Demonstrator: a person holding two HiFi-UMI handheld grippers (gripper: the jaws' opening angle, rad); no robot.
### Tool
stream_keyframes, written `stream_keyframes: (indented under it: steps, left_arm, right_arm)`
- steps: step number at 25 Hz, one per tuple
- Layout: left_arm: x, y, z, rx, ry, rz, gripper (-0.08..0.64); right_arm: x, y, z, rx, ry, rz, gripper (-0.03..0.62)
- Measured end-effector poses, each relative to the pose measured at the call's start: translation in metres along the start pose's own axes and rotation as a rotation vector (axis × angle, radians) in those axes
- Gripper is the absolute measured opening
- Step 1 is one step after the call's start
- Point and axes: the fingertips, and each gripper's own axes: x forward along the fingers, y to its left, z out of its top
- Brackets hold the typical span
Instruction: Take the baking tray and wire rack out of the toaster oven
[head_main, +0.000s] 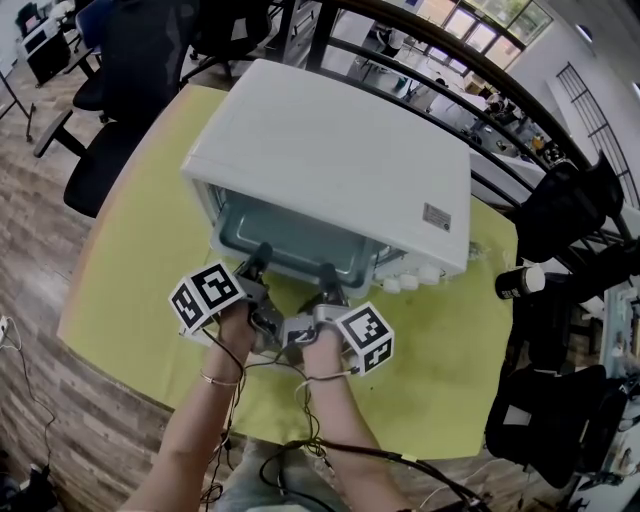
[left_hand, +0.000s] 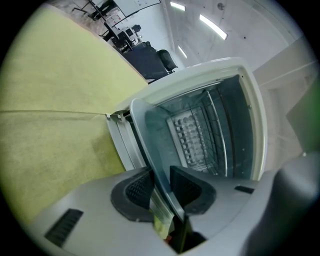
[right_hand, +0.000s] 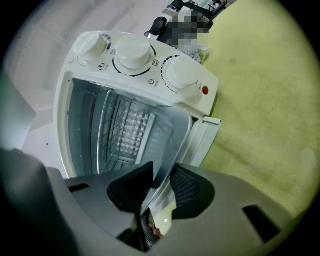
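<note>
Grippers in a person's two hands pinch the front rim of the baking tray (head_main: 290, 240). The tray juts partway out of the white toaster oven (head_main: 330, 140), over its dropped door (right_hand: 202, 136), on a yellow-green table (head_main: 130, 260).

From the head view, the left gripper (head_main: 260, 260) and right gripper (head_main: 327, 282) sit side by side at the tray's near edge. Each carries a cube of black-and-white square markers (head_main: 207, 292). A small grey label (head_main: 436, 217) on the oven's smooth top is too small to read.

Only the gripper views look into the cavity. There the wire rack (left_hand: 220, 125) sits further in, its thin bright wires set against the tray's dull grey sheet metal. The left gripper view shows ribbed black pads (left_hand: 137, 187) drawn narrow onto the thin upturned rim, and the right gripper view shows the same hold on its side.

Only the right gripper view takes in the three round cream knobs (right_hand: 134, 52) and a red lamp (right_hand: 204, 91). The tiny symbols beside them cannot be read.
</note>
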Motion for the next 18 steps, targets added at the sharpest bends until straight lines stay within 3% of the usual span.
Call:
stream_keyframes:
  steps: [18]
  left_arm:
    - [-0.030, 0.004, -0.015, -0.037, -0.010, 0.030, 0.089]
  right_arm:
    - [-0.029, -0.005, -0.012, 0.027, 0.041, -0.002, 0.098]
